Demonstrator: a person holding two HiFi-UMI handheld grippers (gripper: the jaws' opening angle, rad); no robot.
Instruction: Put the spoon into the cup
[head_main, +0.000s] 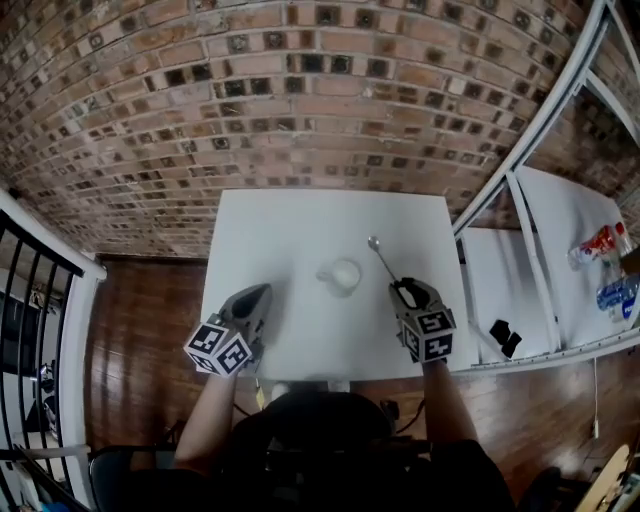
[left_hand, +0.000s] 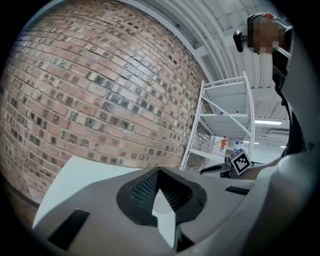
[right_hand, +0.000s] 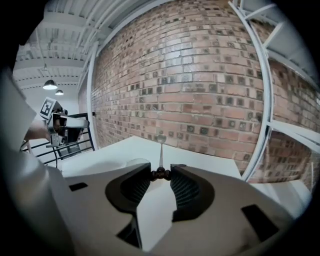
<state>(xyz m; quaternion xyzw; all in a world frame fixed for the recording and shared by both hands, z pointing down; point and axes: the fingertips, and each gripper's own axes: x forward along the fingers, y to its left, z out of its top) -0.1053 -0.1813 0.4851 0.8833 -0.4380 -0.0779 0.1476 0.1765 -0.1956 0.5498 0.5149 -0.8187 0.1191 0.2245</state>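
Right-hand claw first: my right gripper is closed narrow on the spoon, its two tips pinching the dark beaded end of the handle. The metal stem runs straight out ahead of the jaws, and the small bowl sits at the far end, seen against the foot of the brick wall. From the head view the spoon slants away from me, bowl farthest out, just right of the cup and apart from it. It looks to be held clear of the white table, with nothing else touching it.

On the other side, my left gripper has its tips brought together with nothing between them; only the ribbed inner pads and a slice of tabletop show through the hollow behind the tips. It hangs over the near left part of the table, well apart from the cup.

As for the cup, it stands upright near the middle of the table, roughly between the two grippers and a little beyond them. Its inside reads plain white from above, and I cannot tell whether anything is in it. The spoon is not in it.

Off to the right stands a white shelving rack holding two bottles, one with a red label and one with blue; their contents are too small to make out.
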